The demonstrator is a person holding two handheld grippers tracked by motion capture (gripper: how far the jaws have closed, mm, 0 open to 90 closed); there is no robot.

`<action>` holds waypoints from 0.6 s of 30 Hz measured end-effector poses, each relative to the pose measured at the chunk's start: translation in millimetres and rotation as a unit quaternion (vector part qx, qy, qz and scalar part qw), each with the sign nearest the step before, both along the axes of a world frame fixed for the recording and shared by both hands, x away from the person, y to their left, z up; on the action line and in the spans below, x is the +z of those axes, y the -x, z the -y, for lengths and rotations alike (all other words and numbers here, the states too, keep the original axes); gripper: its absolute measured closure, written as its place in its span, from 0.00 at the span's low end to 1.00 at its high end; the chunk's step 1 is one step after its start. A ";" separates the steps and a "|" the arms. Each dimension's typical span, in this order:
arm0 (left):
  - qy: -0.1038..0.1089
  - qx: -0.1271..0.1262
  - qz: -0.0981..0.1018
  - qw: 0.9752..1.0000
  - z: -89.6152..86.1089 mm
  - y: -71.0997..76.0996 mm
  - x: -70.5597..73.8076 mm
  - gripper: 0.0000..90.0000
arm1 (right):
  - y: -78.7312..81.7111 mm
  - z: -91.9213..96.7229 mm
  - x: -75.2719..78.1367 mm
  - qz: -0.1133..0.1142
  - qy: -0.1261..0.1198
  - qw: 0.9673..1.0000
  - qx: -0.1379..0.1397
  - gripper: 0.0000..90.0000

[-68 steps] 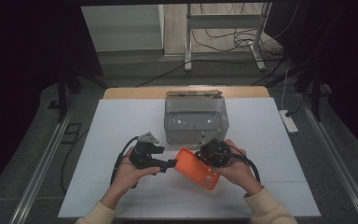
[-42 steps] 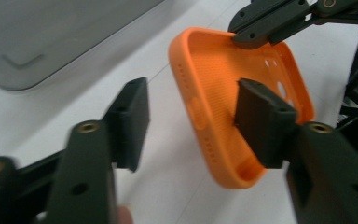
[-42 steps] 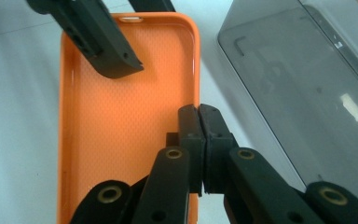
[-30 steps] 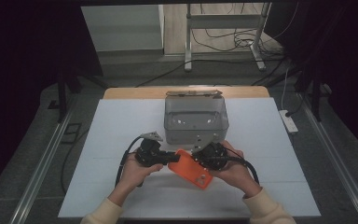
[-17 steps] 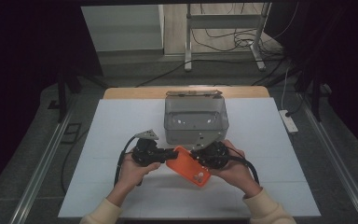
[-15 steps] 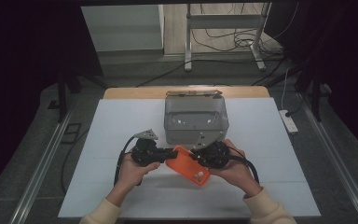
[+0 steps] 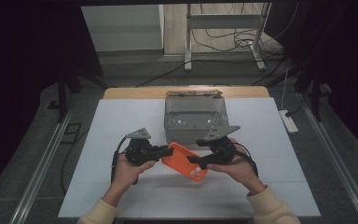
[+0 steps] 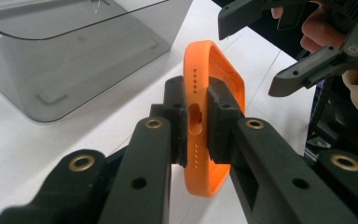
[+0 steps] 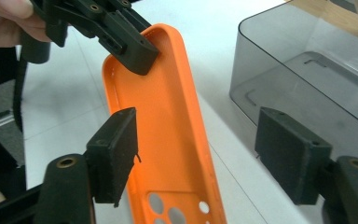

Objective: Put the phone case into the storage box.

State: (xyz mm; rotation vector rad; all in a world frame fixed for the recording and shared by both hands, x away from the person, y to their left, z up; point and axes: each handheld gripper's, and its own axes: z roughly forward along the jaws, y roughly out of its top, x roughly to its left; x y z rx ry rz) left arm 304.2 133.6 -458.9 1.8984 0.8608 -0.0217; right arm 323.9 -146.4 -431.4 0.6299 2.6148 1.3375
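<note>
Your left gripper (image 8: 198, 123) pinches the orange phone case (image 7: 185, 160) near the table's middle, before the grey box (image 7: 195, 118); your right gripper (image 9: 205, 158), jaws just spreading, has let go: hold steady

Lab recording bay.
Beyond the white table (image 7: 121, 121): dark curtains, a metal stand (image 7: 223, 28), cables (image 7: 223, 44) loose on the floor.
</note>
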 end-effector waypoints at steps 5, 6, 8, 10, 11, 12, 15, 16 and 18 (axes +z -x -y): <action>0.003 0.002 0.005 1.000 -1.9 2.2 1.2 0.90 | -2.1 4.9 -2.1 -0.009 -0.018 1.000 0.005 0.29; 0.003 0.002 0.006 1.000 -2.2 2.4 1.3 0.90 | -2.7 5.8 -3.0 -0.012 -0.022 1.000 0.008 0.30; 0.004 0.002 0.007 1.000 -3.1 2.7 1.3 0.90 | -3.7 7.6 -4.4 -0.018 -0.029 0.999 0.013 0.29; 0.004 0.003 0.009 1.000 -4.0 2.8 1.3 0.90 | -4.8 8.9 -6.2 -0.025 -0.035 0.999 0.014 0.28; 0.004 0.004 0.009 1.000 -4.5 2.7 1.3 0.90 | -5.6 9.4 -7.3 -0.030 -0.038 0.999 0.014 0.28; 0.005 0.004 0.010 1.000 -4.7 2.7 1.3 0.90 | -6.2 10.0 -8.3 -0.031 -0.038 0.999 0.014 0.28; 0.006 0.005 0.011 1.000 -5.4 2.5 1.1 0.90 | -8.8 12.3 -11.6 -0.040 -0.045 0.998 0.014 0.27; 0.006 0.006 0.012 1.000 -5.6 2.6 1.1 0.90 | -9.5 12.7 -12.3 -0.040 -0.046 0.998 0.014 0.27; 0.006 0.006 0.013 1.000 -6.0 2.6 1.0 0.90 | -11.0 14.3 -13.6 -0.044 -0.051 0.998 0.012 0.27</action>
